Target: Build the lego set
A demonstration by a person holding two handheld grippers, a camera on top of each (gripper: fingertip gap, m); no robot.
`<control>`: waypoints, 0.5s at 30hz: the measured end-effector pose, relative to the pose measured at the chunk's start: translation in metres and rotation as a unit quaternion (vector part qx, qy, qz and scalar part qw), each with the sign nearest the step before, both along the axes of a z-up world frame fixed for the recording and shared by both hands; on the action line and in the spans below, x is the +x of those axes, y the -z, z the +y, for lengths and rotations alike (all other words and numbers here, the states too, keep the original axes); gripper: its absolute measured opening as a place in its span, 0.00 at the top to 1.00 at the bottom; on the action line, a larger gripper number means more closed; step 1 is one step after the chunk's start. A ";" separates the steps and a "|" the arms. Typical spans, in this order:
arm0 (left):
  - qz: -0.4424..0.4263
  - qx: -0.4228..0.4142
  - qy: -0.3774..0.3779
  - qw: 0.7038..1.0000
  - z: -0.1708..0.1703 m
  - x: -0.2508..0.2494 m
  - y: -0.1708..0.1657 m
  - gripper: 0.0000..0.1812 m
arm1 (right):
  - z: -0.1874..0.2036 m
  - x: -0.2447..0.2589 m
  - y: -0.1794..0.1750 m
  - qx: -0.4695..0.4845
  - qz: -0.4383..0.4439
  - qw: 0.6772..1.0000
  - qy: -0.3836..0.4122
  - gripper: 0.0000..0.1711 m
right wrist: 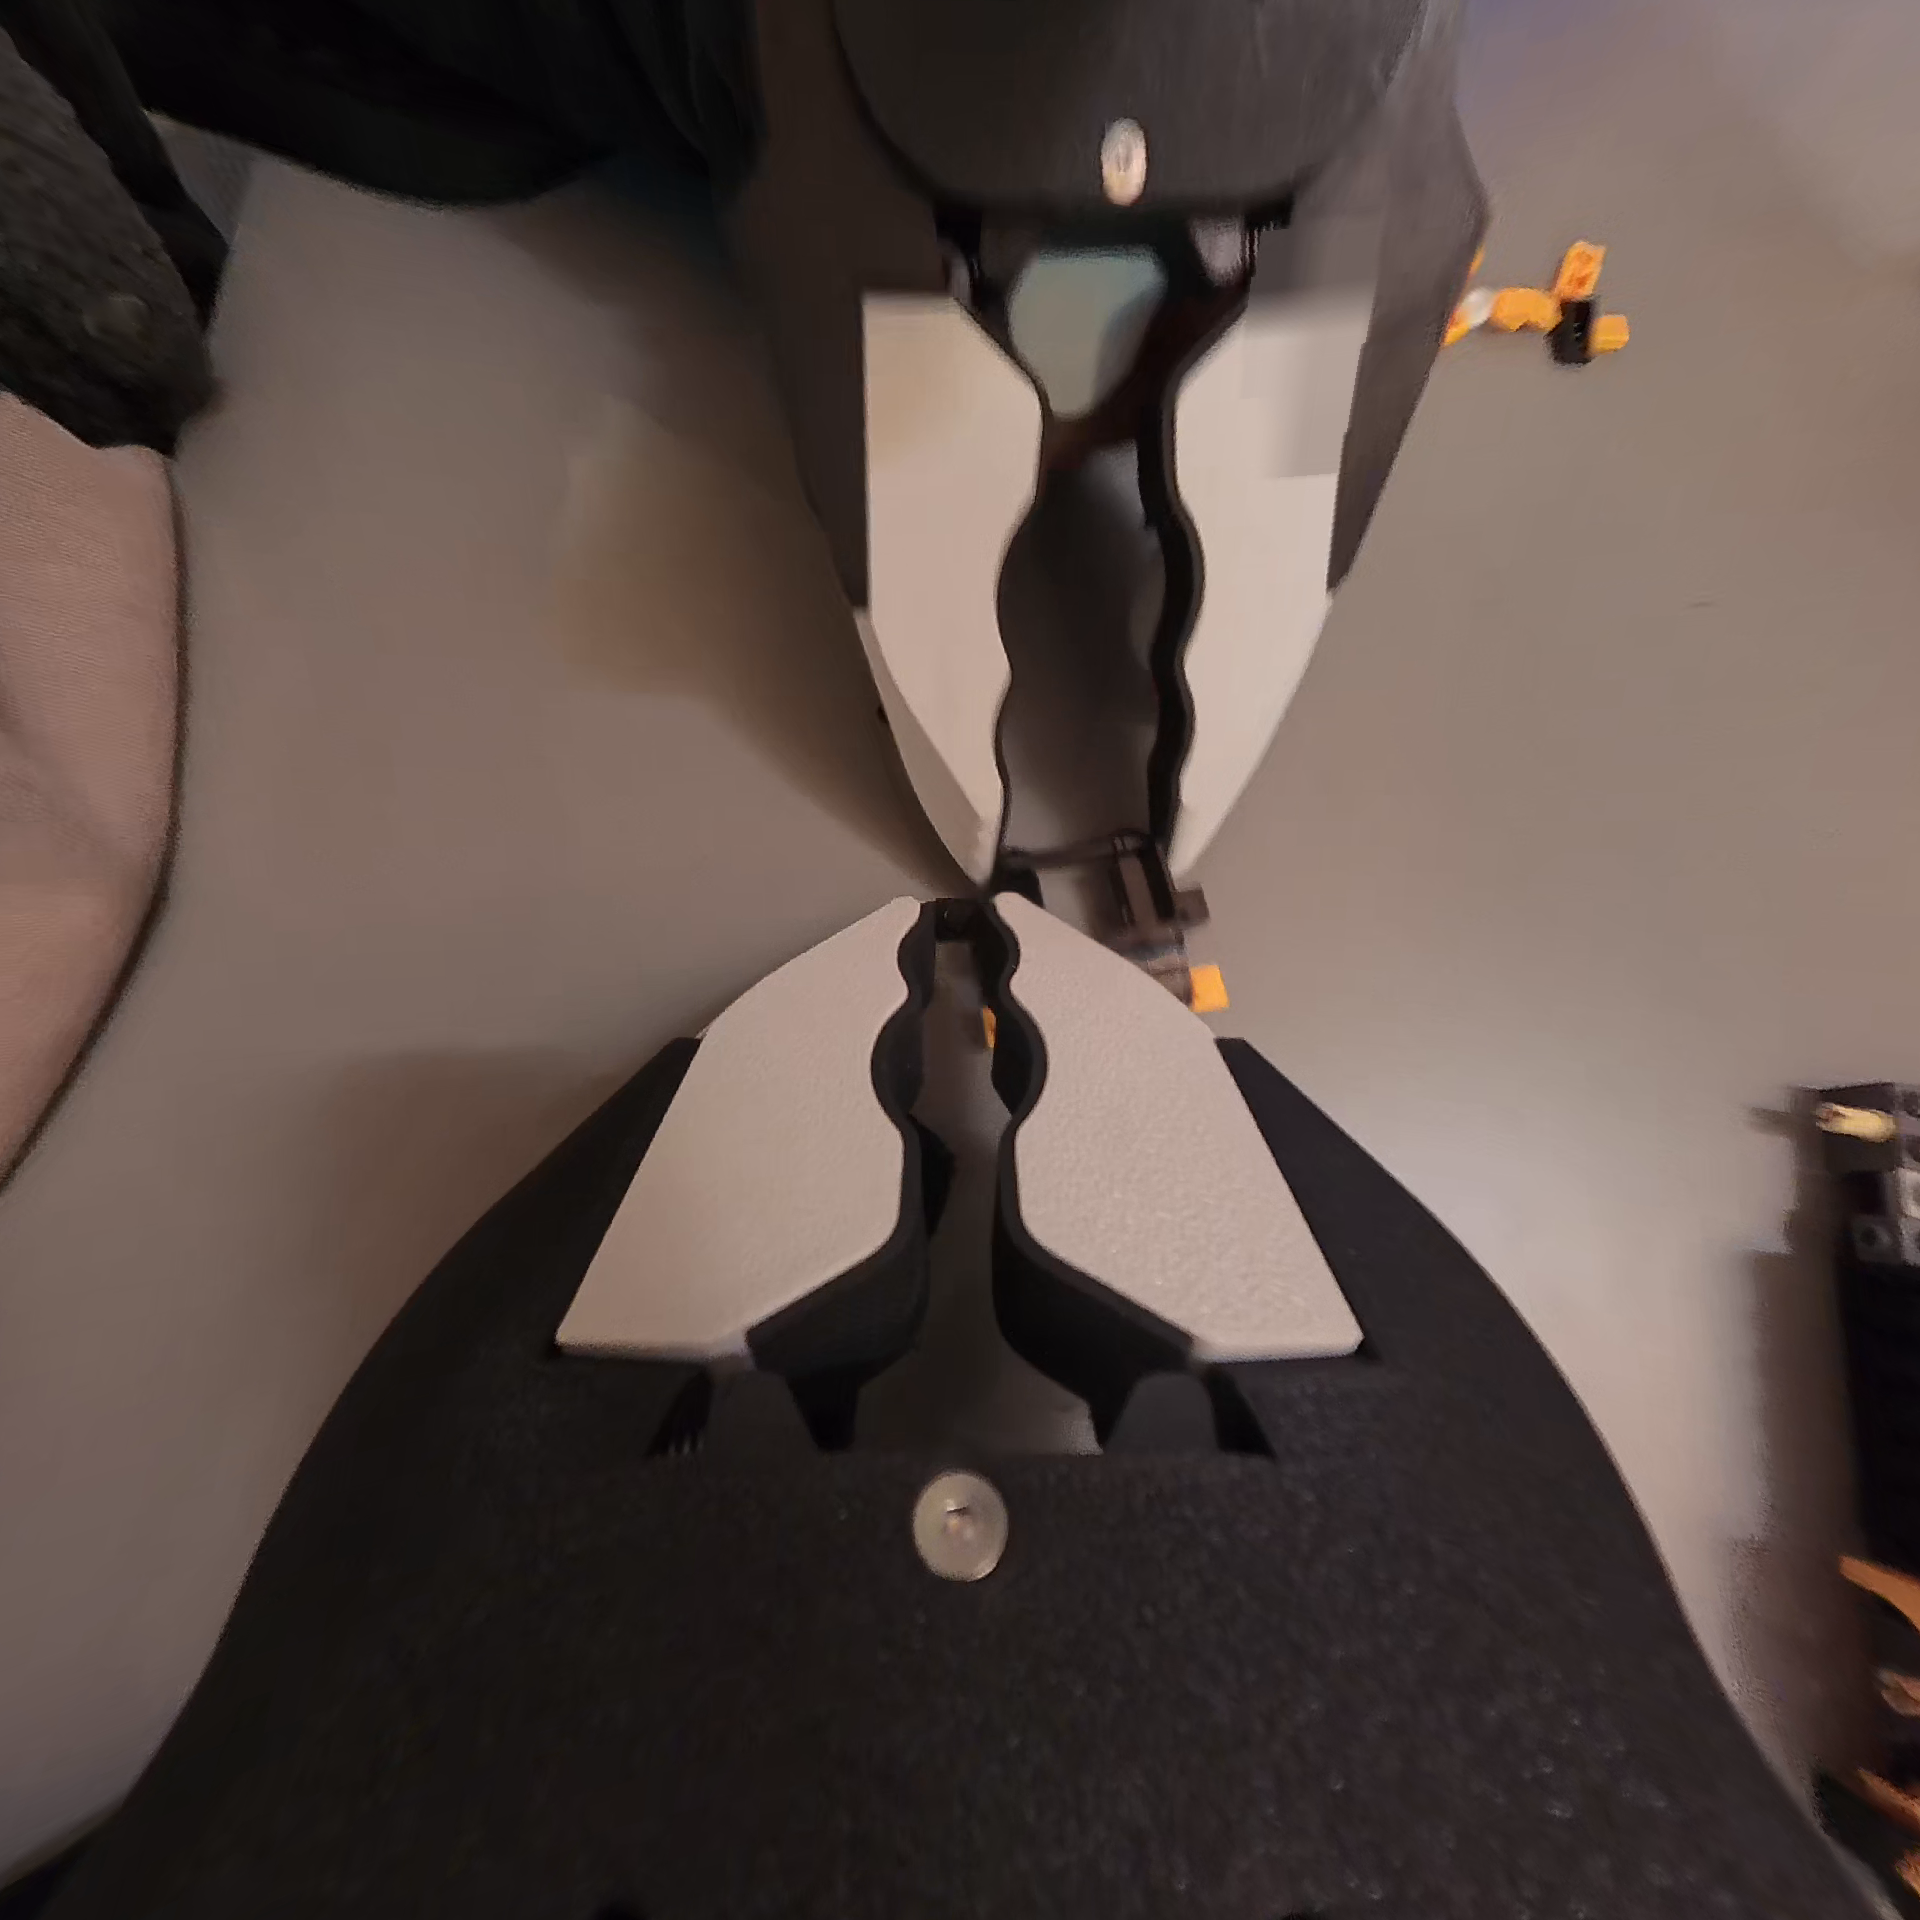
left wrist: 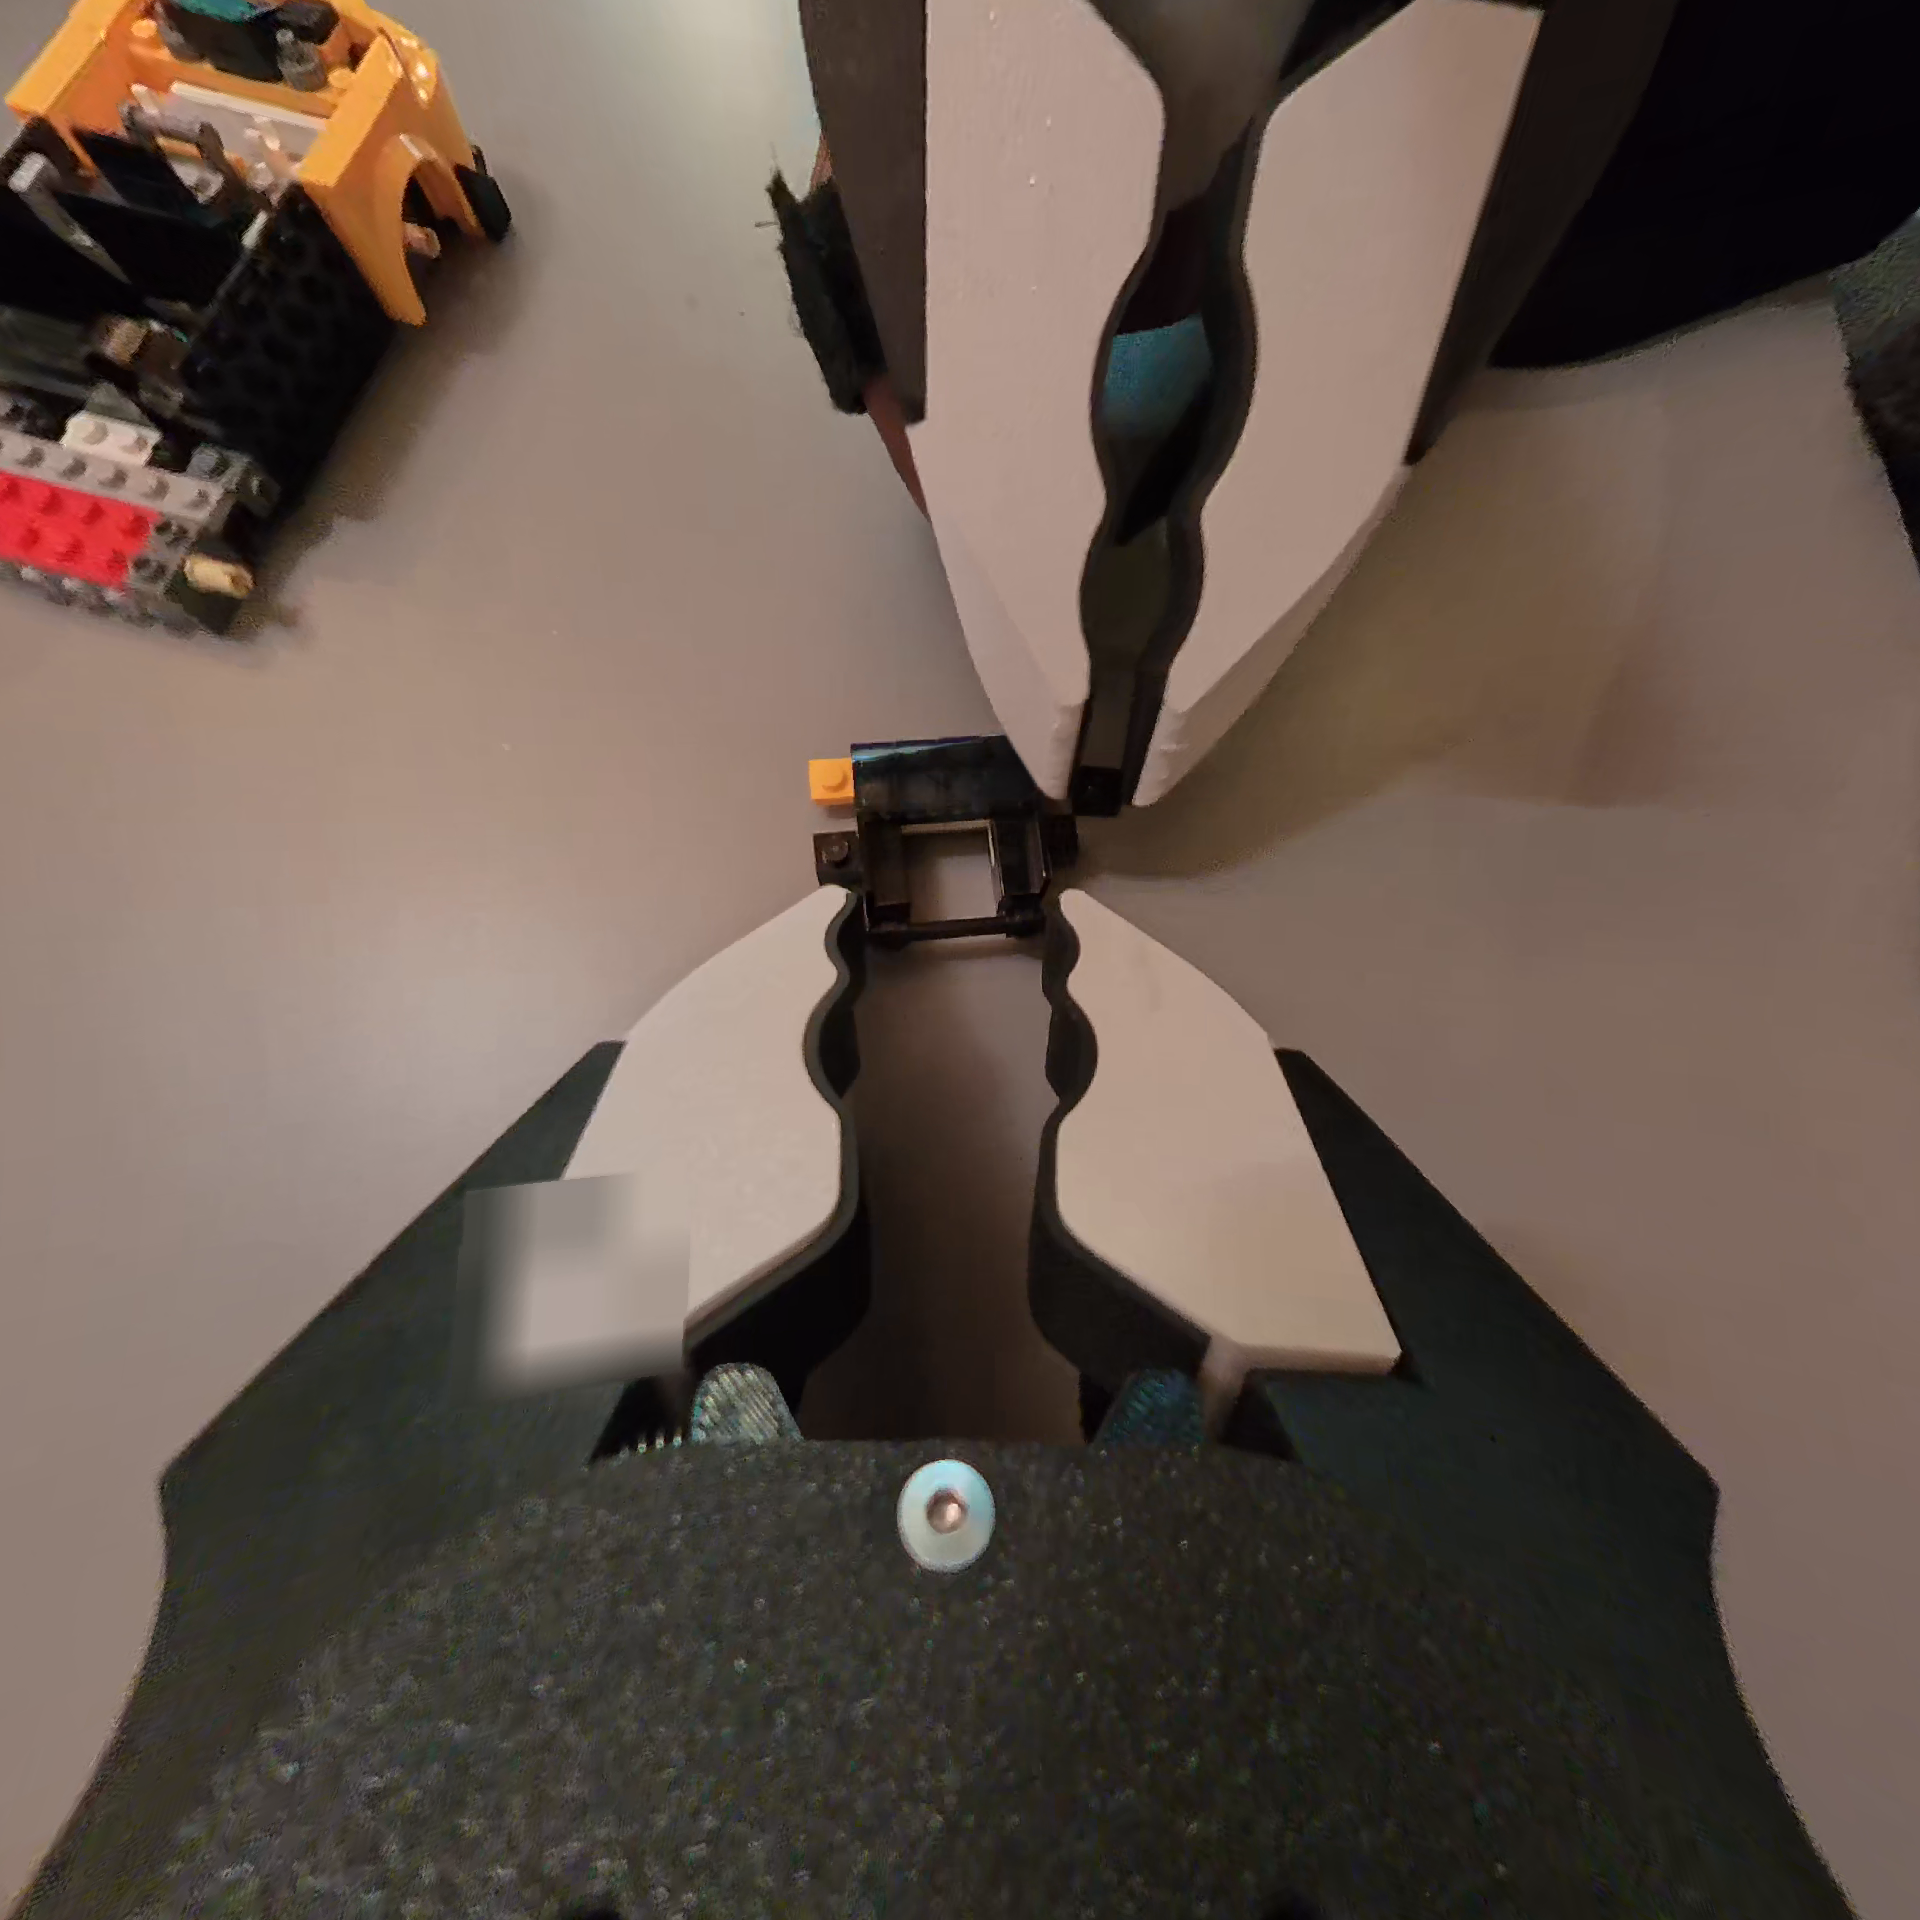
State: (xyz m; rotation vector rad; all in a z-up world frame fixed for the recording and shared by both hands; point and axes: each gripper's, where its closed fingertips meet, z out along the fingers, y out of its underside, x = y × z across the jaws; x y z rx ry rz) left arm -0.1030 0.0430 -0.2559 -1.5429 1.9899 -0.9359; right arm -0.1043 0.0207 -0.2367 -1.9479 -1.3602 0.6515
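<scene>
While both grippers meet nose to nose over the grey desk (left wrist: 416,935), a small black frame piece (left wrist: 940,852) with an orange stud plate (left wrist: 831,779) at its 9 o'clock end sits between them. The left gripper (left wrist: 954,909) has its jaws part open, spread to the width of the frame and closed against its two sides, so the frame is held at its near end. The right gripper (left wrist: 1101,774), entering from 12 o'clock in the left wrist view, has its jaws nearly closed, pinching a narrow black piece (left wrist: 1096,784) whose tip touches the frame's 3 o'clock corner. In the right wrist view the same contact is blurred; the right gripper (right wrist: 961,914) shows only a thin gap at its tips. The partly built model (left wrist: 197,301), orange, black, grey and red, stands well apart at 10 o'clock in the left view. Loose orange and black pieces (right wrist: 1558,312) lie at 2 o'clock in the right view.
</scene>
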 end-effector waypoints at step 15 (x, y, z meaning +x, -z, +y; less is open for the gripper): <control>-0.039 0.048 -0.229 0.971 0.130 -0.115 -0.077 0.87 | 0.009 0.017 -0.016 0.025 0.020 0.999 0.036 0.96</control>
